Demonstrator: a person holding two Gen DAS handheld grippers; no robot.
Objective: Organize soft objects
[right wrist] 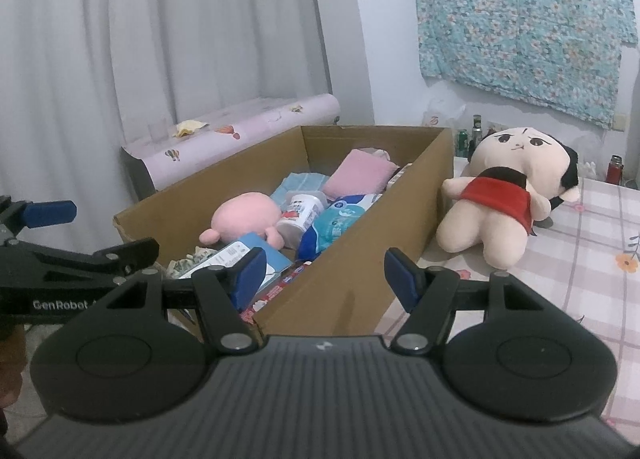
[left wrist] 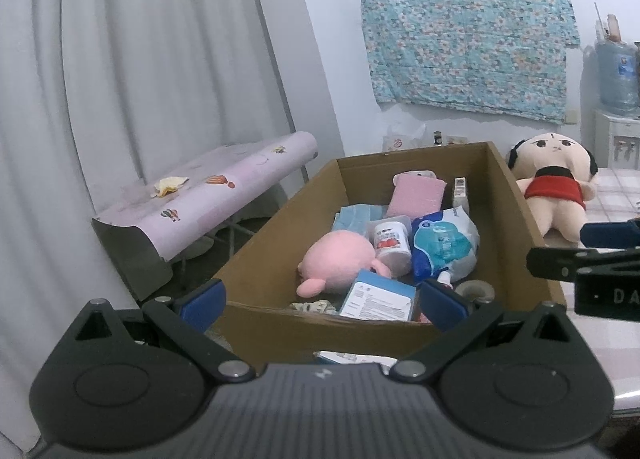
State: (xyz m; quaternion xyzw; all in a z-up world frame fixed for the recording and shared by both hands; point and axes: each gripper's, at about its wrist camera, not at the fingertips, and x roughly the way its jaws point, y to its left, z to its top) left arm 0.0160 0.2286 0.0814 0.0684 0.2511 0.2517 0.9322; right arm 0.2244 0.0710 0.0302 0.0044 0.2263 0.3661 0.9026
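While both claws hang wide and empty, left gripper (left wrist: 320, 299), right gripper (right wrist: 324, 275), we risk snagging hard carton (left wrist: 378, 295) overlapping pink plush (left wrist: 340, 259) in box (left wrist: 516, 195); doll (right wrist: 508, 203) sits right, outside.

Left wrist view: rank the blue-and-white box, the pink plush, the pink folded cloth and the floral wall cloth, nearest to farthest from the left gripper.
From the left gripper:
1. Blue-and-white box, at the carton's near end, between the fingers.
2. Pink plush, just behind it, left.
3. Pink folded cloth, at the carton's far end.
4. Floral wall cloth, on the back wall.
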